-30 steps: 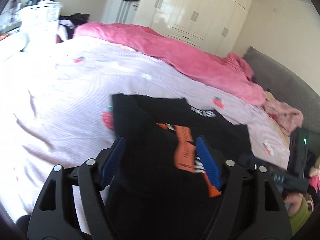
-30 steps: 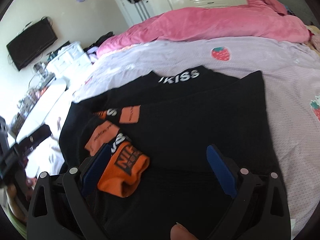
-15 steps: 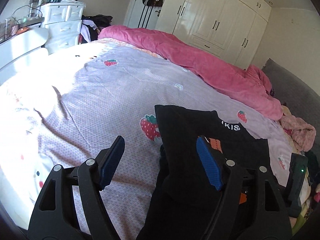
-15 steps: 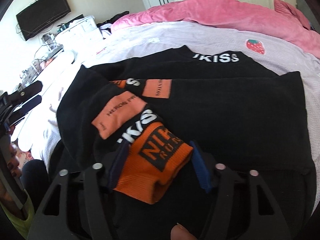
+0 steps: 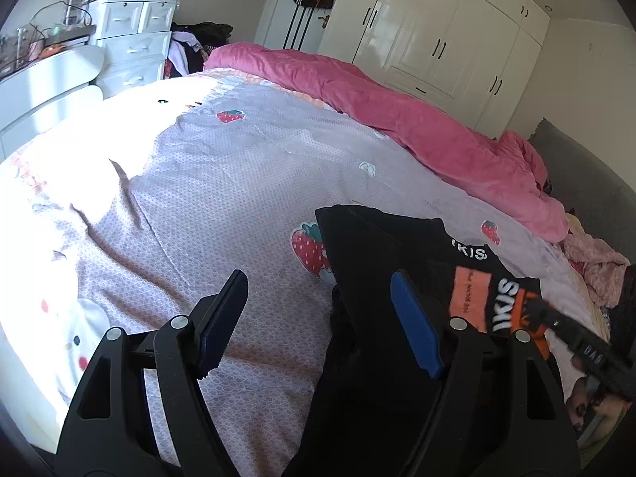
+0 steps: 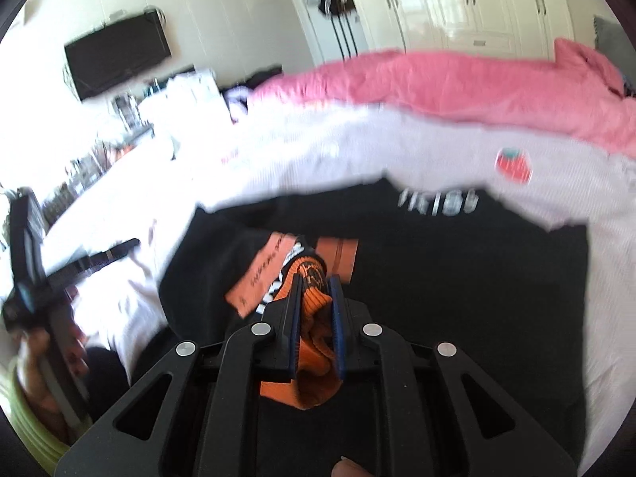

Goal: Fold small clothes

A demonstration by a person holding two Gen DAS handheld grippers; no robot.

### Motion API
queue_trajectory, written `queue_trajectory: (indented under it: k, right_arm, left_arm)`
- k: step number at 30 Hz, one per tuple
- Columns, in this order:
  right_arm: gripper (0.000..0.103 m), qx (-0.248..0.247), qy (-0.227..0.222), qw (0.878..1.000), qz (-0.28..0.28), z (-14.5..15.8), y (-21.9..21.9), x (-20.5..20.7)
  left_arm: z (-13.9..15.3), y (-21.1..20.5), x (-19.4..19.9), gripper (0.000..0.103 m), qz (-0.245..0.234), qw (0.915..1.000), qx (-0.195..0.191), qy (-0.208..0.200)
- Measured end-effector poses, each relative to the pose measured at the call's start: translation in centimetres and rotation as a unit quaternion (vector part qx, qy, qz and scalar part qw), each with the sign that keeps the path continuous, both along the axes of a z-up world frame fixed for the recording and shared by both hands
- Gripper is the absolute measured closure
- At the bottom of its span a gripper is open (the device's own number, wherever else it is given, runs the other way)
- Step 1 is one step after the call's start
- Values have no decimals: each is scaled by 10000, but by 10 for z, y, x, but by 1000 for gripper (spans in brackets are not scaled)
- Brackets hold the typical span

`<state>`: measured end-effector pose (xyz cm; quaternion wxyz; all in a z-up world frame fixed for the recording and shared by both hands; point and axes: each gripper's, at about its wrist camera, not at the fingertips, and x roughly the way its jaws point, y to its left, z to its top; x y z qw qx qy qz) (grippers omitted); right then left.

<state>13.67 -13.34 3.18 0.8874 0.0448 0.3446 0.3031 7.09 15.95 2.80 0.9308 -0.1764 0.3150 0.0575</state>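
The bed sheet (image 5: 206, 183) lies bare and flat over a wide stretch to the left of the black garment (image 5: 381, 278), so a gripper could sweep there freely, and the left gripper (image 5: 318, 318) hangs over that stretch with its jaws apart and nothing between them. A heaped pink quilt (image 5: 417, 127) walls off the far side of the bed, with a white drawer unit (image 5: 131, 39) and a white curved footboard (image 5: 47, 83) bounding the far left. On the right the room is tight: the right gripper (image 6: 314, 290), its jaws closing on an orange cuff (image 6: 314, 298), sits over the garment, and pink clothes (image 5: 596, 266) pile at that edge.
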Motion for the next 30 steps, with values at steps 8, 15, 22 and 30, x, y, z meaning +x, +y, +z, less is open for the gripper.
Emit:
queue_trajectory:
  k: [8, 15, 22, 30]
  right_arm:
    - [93, 55, -509, 9961, -722, 41, -55, 25]
    - [97, -164, -386, 9900, -1346, 20, -93, 45]
    - [103, -417, -249, 9851, -1649, -2, -107, 50]
    - [63, -258, 481, 9878, -1455, -36, -115, 40]
  left_arm:
    - [-4, -2, 2, 36, -73, 9999, -91, 71]
    - [-7, -13, 5, 36, -204, 9997, -31, 133]
    - [-12, -24, 10, 36, -344, 9991, 41, 253]
    - [-8, -47, 28, 36, -626, 9970, 222, 390]
